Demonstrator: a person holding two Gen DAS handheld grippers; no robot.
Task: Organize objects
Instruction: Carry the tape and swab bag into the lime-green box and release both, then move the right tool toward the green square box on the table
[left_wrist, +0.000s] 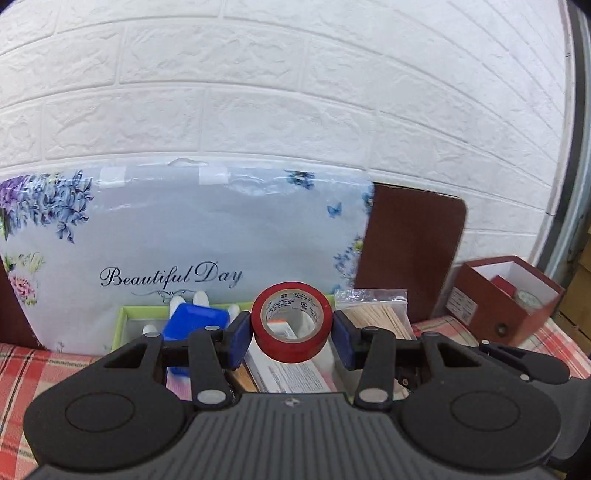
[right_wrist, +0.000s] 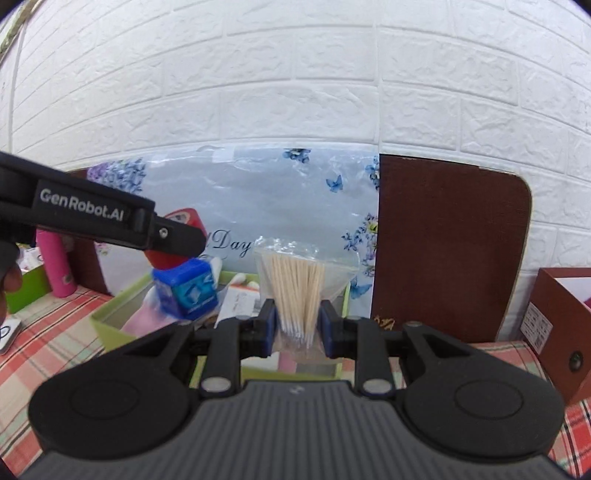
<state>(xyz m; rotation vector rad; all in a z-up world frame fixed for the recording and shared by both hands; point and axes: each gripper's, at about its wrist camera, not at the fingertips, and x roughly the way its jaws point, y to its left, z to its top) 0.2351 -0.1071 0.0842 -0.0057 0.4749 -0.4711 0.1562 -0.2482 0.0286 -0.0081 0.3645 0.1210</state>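
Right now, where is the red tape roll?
The red tape roll sits clamped in the left gripper, held above the green tray.

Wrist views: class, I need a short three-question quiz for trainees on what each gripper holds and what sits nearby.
1. True or false: the left gripper is shut on the red tape.
2. What does the right gripper grip? A) pink bottle B) bag of sticks C) blue box
3. Fill in: behind the green tray stands a floral board that reads "Beautiful ____".

Key: 1 true. 2 B, the bag of sticks; the pink bottle stands far left and the blue box is over the tray. 3 Day.
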